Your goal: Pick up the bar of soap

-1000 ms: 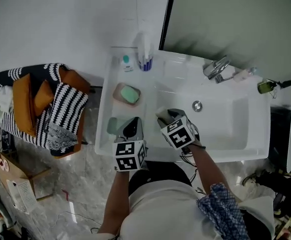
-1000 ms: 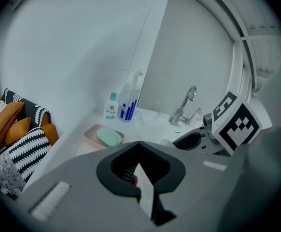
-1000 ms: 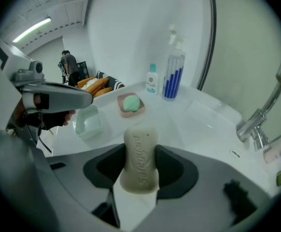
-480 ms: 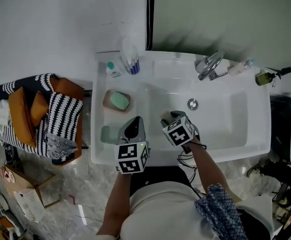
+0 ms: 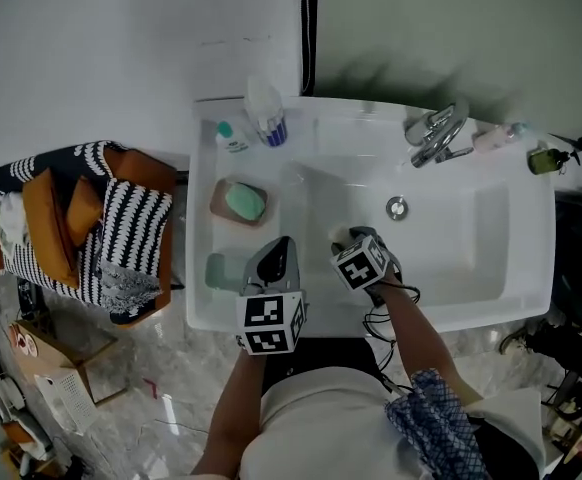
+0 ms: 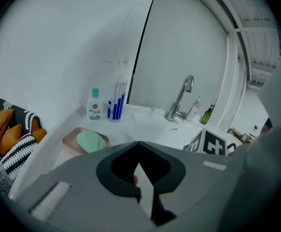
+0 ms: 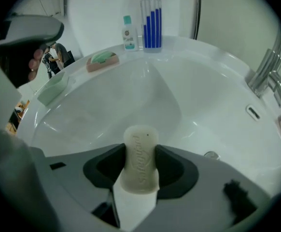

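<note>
A cream bar of soap [image 7: 140, 162] stands on end between the jaws of my right gripper [image 7: 140, 151], which is shut on it over the left part of the white sink basin [image 7: 131, 105]. From the head view, the right gripper [image 5: 347, 240] hangs above the basin [image 5: 451, 238] with the pale bar [image 5: 337, 235] at its tip. My left gripper [image 5: 277, 248] hovers over the sink's front left rim, its jaws meeting at the tip [image 6: 138, 144] with nothing in them. A green soap [image 5: 244, 202] lies in a pink dish [image 5: 221, 210] on the left ledge.
A chrome faucet [image 5: 436, 136] and drain [image 5: 397, 207] sit at the back of the basin. A blue-striped bottle [image 5: 268, 120] and a small bottle [image 5: 230, 137] stand at the back left. A pale green tray [image 5: 221, 271] lies near the front left. A striped-cushion chair [image 5: 91, 228] stands beside the sink.
The head view has shifted a little. Both grippers keep their places over the sink, and the cream bar stays in the right gripper.
</note>
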Demonstrator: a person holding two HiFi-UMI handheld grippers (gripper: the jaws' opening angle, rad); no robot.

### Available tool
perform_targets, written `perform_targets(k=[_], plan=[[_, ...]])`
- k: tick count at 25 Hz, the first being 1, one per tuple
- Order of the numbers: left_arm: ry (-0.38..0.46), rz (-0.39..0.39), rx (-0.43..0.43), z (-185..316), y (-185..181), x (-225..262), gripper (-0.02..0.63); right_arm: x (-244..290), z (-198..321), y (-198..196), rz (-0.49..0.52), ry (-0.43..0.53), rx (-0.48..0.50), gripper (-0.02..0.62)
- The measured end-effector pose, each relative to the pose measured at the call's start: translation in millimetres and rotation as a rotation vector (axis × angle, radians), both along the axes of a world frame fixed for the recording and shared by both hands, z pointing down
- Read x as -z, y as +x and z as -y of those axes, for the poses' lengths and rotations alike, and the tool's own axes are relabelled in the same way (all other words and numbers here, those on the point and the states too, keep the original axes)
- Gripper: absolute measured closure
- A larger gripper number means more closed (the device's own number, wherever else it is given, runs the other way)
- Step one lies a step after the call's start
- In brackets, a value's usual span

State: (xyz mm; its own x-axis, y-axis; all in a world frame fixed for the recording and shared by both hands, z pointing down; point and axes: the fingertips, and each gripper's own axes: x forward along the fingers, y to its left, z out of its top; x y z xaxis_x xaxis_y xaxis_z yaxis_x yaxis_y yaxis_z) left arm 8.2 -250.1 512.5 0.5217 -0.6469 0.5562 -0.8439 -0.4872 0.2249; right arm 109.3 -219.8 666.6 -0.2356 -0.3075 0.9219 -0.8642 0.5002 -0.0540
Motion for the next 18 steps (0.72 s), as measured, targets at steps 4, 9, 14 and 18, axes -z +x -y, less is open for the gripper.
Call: perform_targets(k=[4, 9, 14, 18], plan=[[-0.001, 0.01, 0.012, 2, -6, -2, 0.598, -16, -5, 1, -0.006, -0.033, 0.004, 0.388], [0.008, 0.037, 0.013, 4, -14, -3, 0.598, -30, -9, 5, -0.001, -0.06, -0.005, 0.388], [0.009, 0.052, 0.012, 4, -18, -3, 0.598, -37, -11, 10, -0.011, -0.073, -0.009, 0.388], [0.009, 0.06, -0.008, 1, -16, -4, 0.598, -43, -13, 11, -0.013, -0.085, -0.014, 0.388]])
